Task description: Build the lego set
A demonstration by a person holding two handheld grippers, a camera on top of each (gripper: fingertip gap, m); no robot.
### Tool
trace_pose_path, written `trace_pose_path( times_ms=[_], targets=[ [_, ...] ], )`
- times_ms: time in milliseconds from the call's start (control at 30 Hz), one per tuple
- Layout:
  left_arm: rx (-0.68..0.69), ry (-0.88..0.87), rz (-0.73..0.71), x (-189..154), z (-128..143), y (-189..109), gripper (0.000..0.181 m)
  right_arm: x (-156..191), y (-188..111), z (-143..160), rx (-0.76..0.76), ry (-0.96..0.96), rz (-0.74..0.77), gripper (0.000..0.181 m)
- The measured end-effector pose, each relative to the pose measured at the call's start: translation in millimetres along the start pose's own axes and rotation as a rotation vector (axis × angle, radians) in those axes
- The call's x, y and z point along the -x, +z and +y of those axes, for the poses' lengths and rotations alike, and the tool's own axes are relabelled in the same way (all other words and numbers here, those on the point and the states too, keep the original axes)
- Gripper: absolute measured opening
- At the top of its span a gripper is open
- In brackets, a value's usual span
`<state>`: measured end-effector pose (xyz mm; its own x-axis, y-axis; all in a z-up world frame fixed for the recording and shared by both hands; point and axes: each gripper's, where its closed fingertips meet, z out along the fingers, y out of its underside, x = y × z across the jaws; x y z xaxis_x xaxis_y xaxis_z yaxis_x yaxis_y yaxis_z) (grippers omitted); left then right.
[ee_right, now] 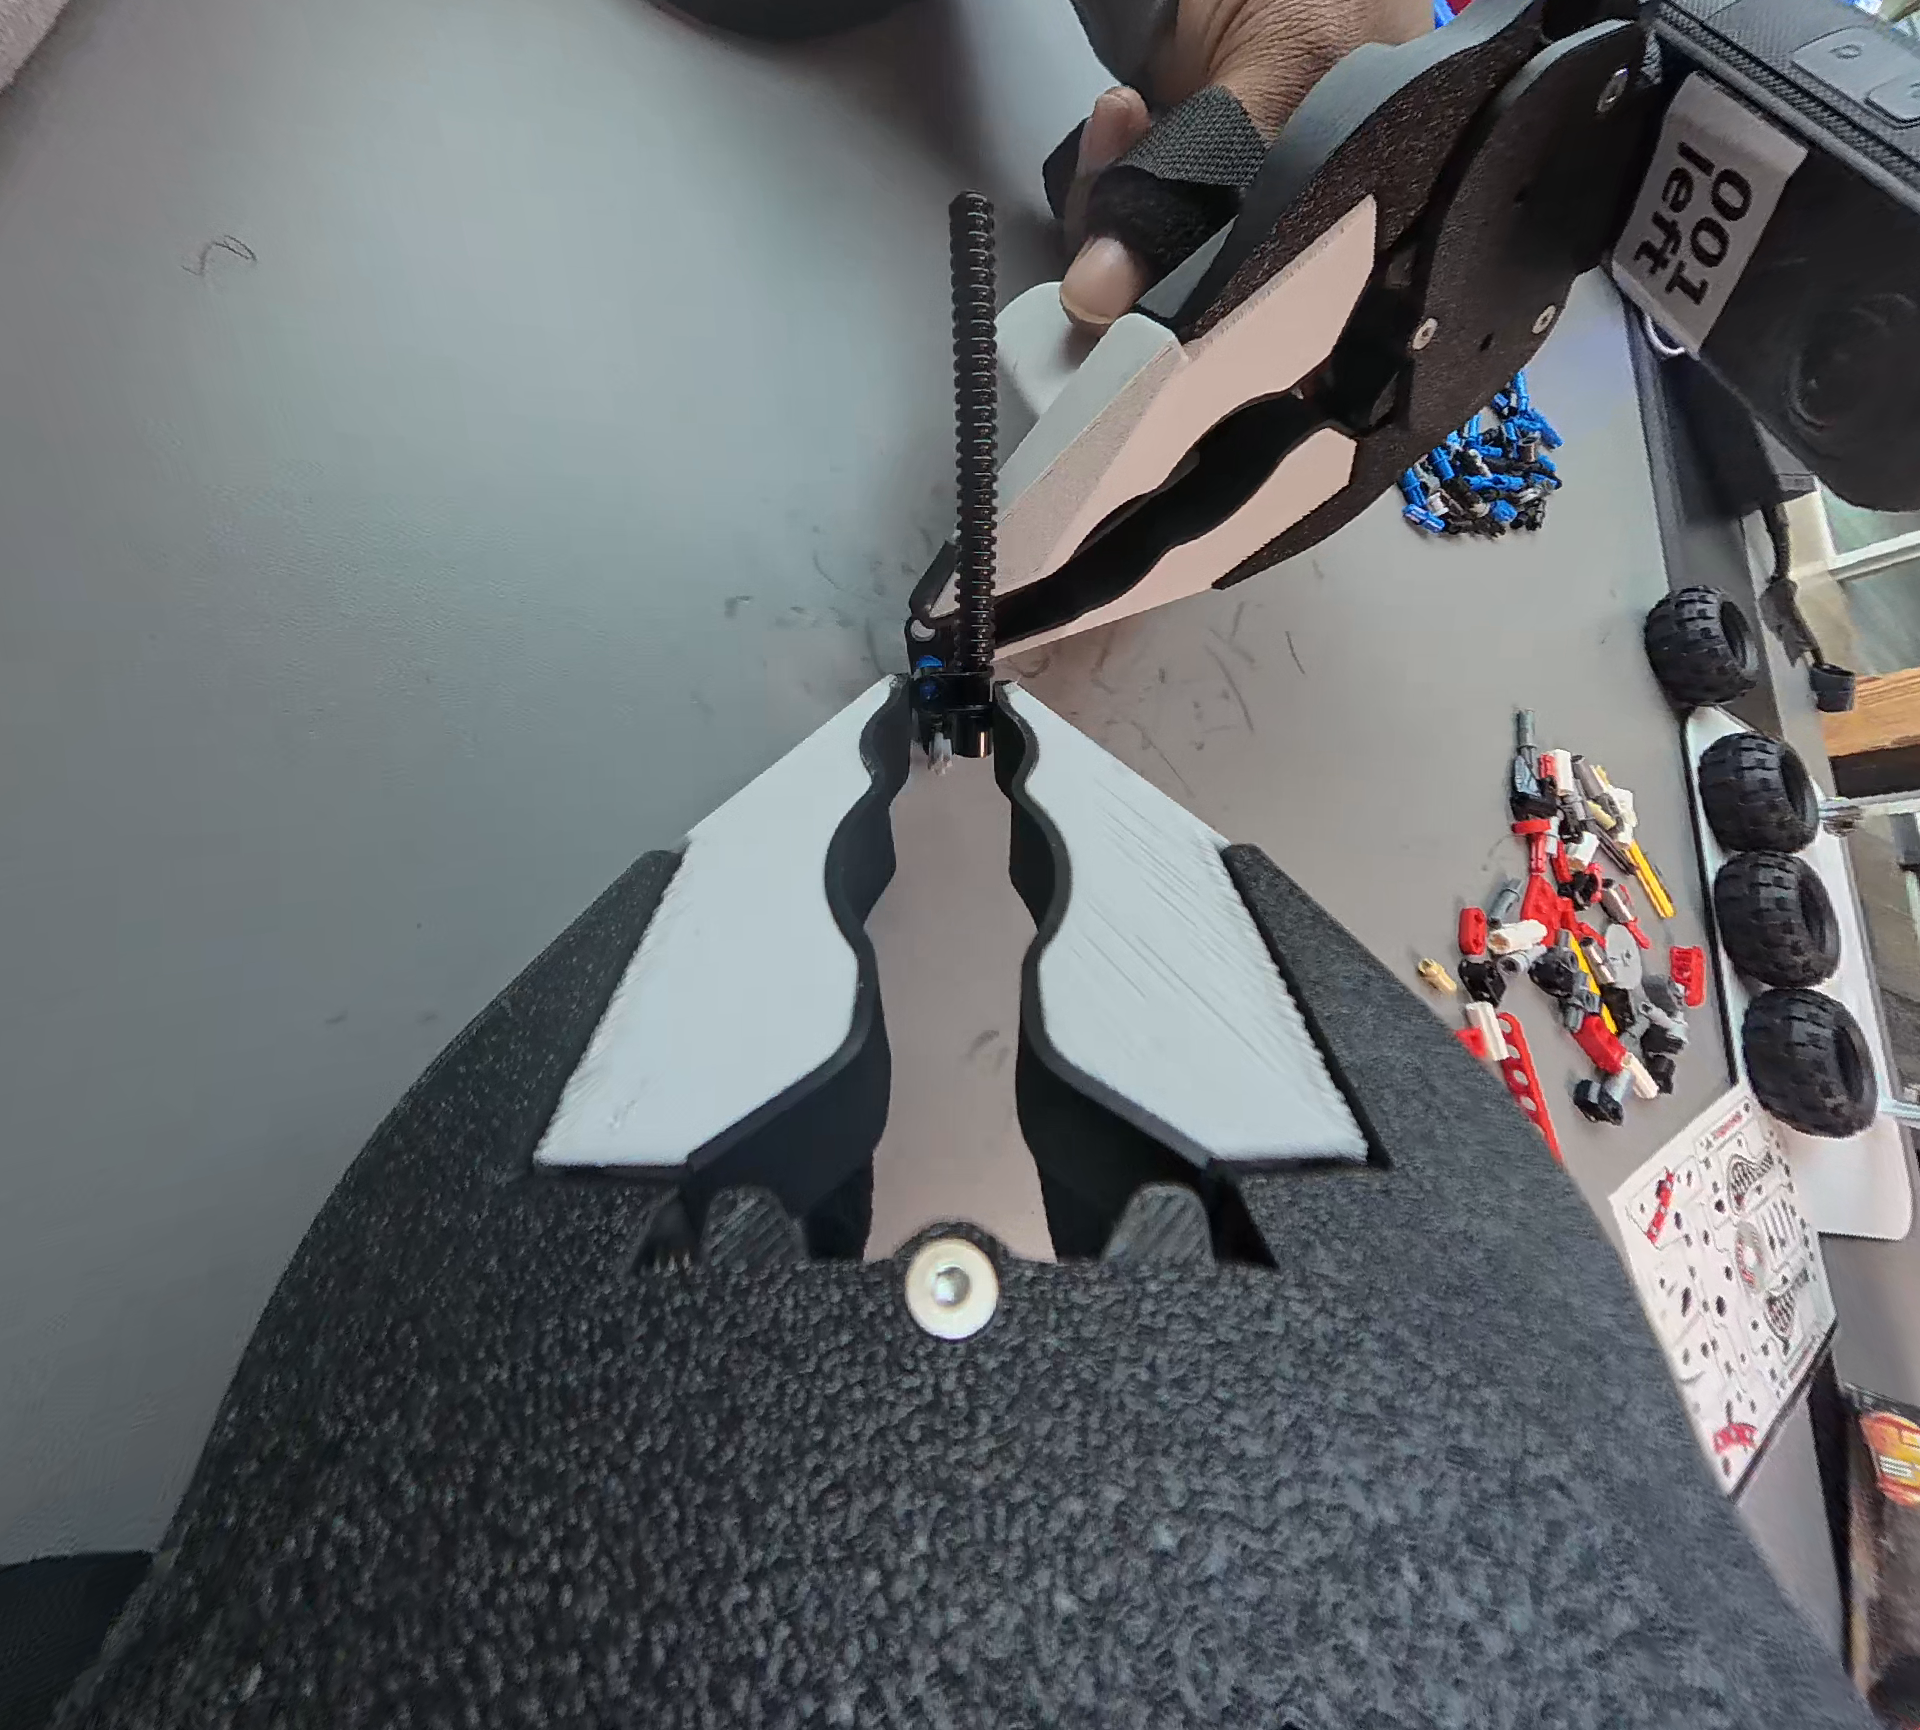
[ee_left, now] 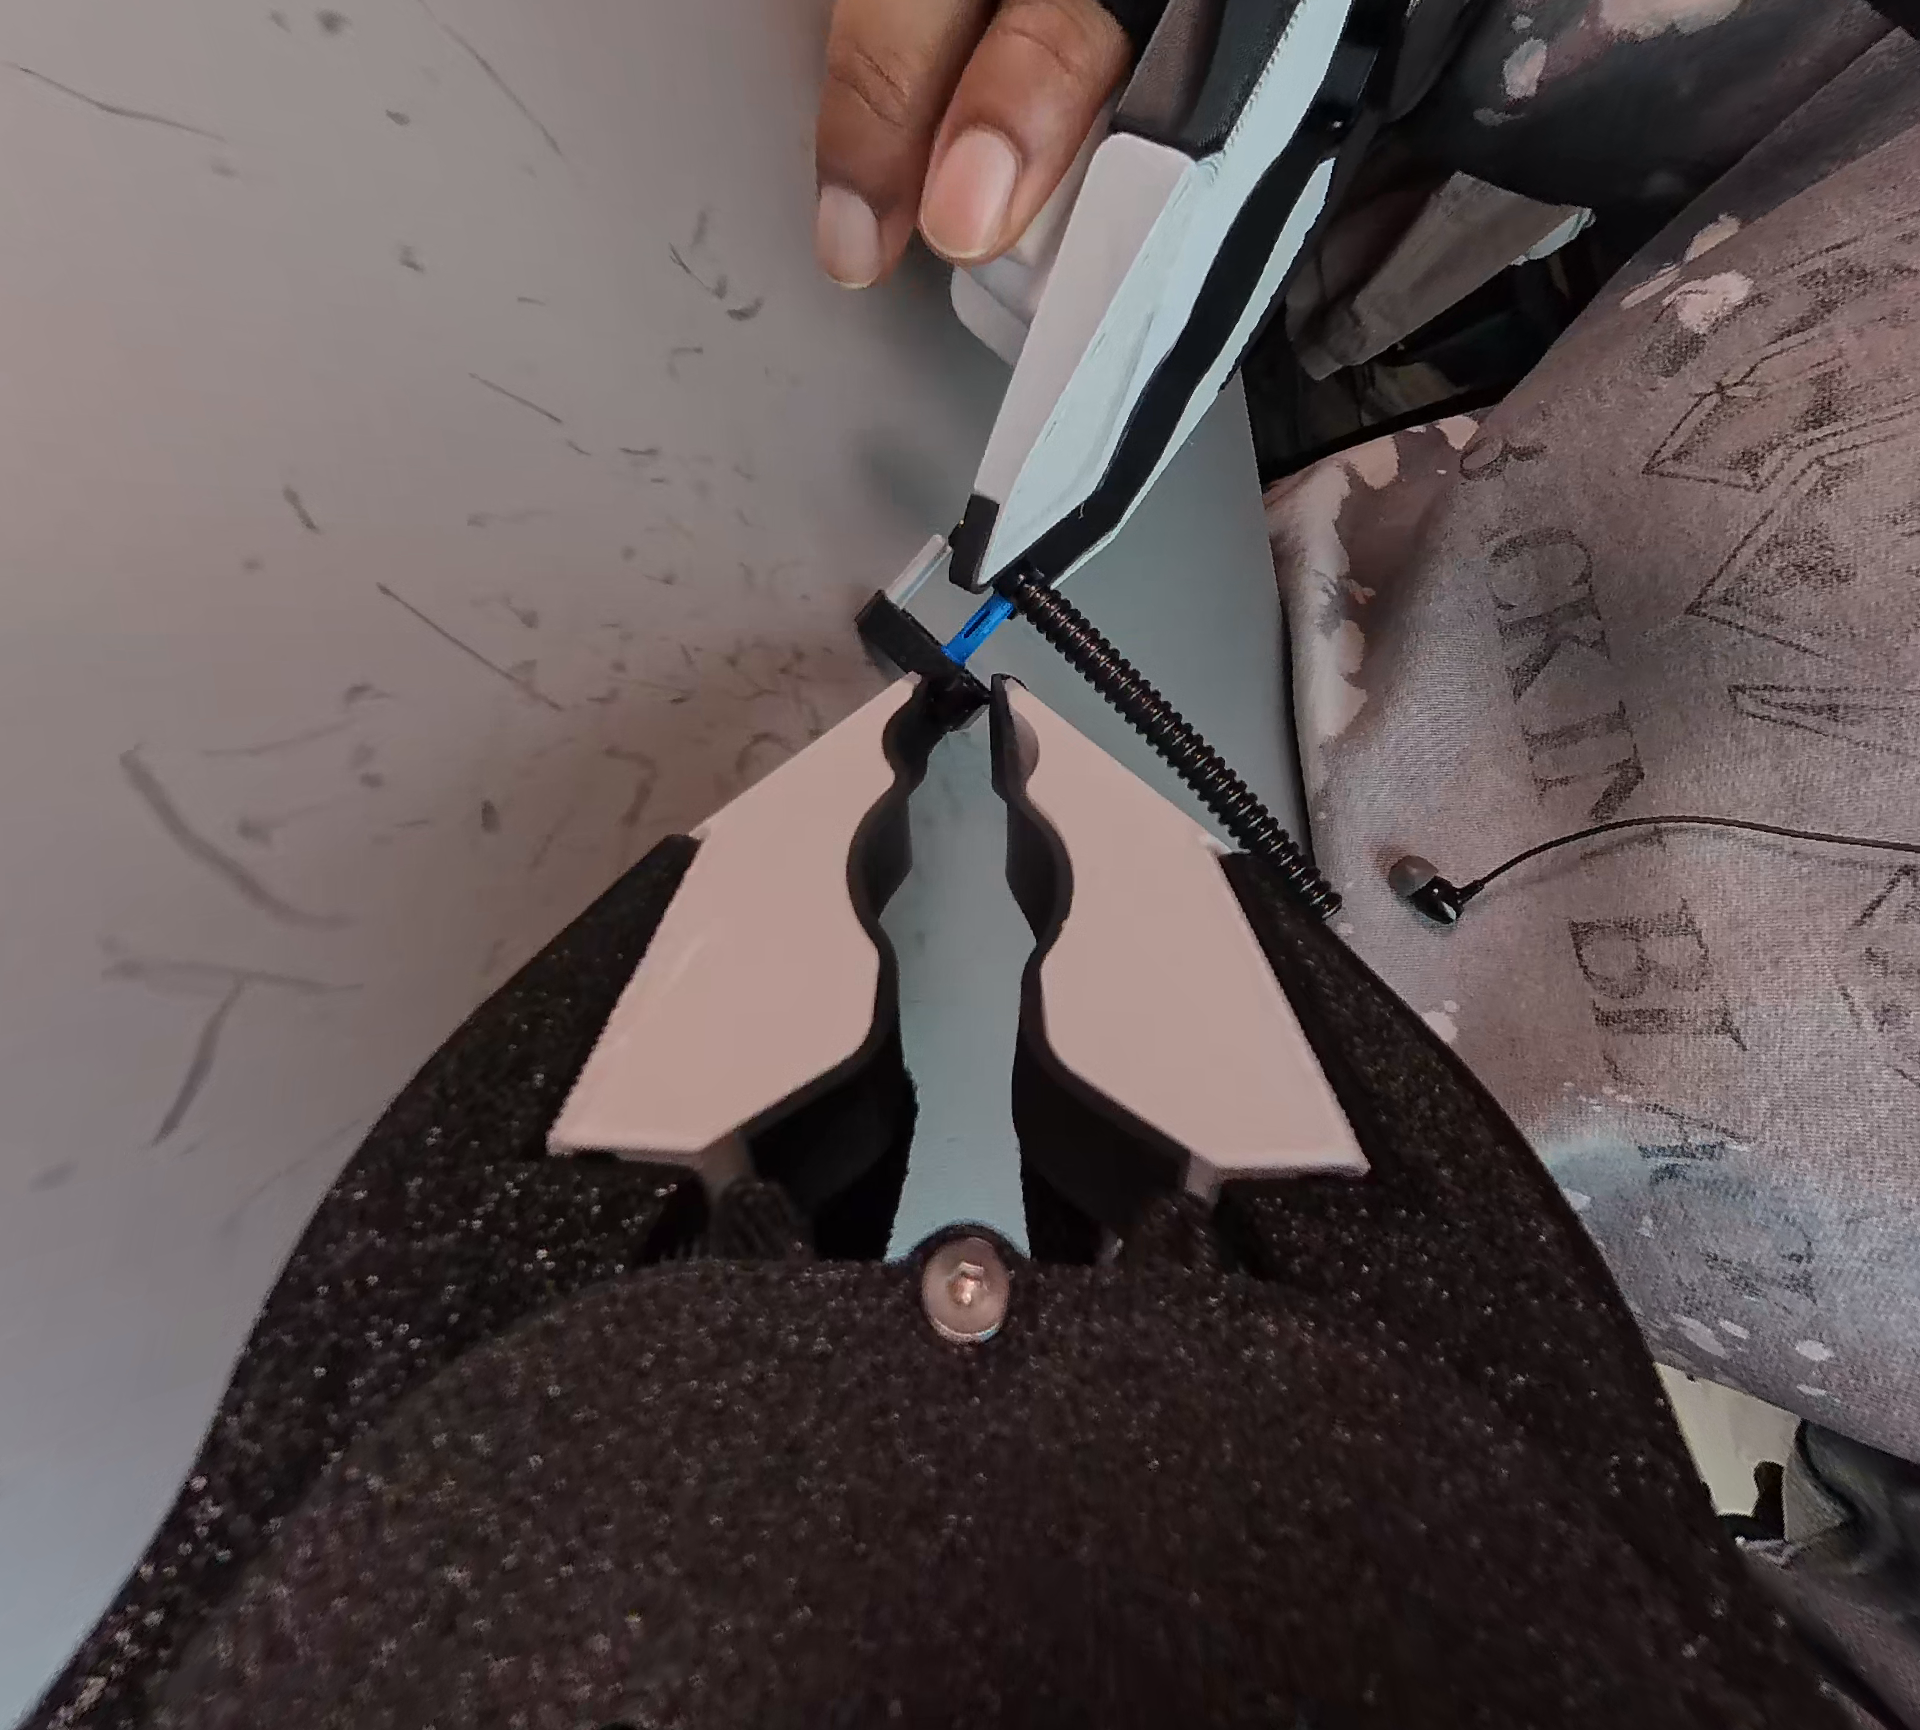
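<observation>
The grey desk (ee_right: pixel 416 330) fills the left of the right wrist view; along the right edge four black tyres (ee_right: pixel 1766 911), a heap of red, black and white parts (ee_right: pixel 1579 942), a smaller heap of blue and black pins (ee_right: pixel 1481 475) and a printed sheet (ee_right: pixel 1725 1285) are seen. At frame centre the black ribbed hose (ee_right: pixel 975 423) stands upward from a small black connector (ee_right: pixel 954 704) carrying a blue pin (ee_left: pixel 977 626). The right tool (ee_right: pixel 951 706) is pinched on the connector; the left tool (ee_left: pixel 956 693) is closed on a black piece of the same assembly. The hose is judged light, flexible and ridged, so grip is best taken at the rigid connector beside the joint. The pin is judged small, smooth and easily dropped or cocked.
</observation>
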<state>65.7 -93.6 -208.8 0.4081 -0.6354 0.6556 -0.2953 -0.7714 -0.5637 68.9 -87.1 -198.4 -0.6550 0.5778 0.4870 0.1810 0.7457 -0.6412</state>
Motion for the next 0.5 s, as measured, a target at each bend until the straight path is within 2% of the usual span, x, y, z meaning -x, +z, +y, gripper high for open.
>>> trace_pose_path(
  times_ms=[267, 500],
  targets=[
    [-0.014, -0.031, -0.012, 2.5, -3.2, 0.8, 0.010, -0.6, -1.2, 2.1, 0.014, 0.001, -0.010, 0.015],
    [-0.038, -0.049, -0.011, 3.7, -4.5, -0.9, 0.009, -3.5, 0.1, 3.1, 0.032, -0.031, 0.047, 0.015]
  ],
)
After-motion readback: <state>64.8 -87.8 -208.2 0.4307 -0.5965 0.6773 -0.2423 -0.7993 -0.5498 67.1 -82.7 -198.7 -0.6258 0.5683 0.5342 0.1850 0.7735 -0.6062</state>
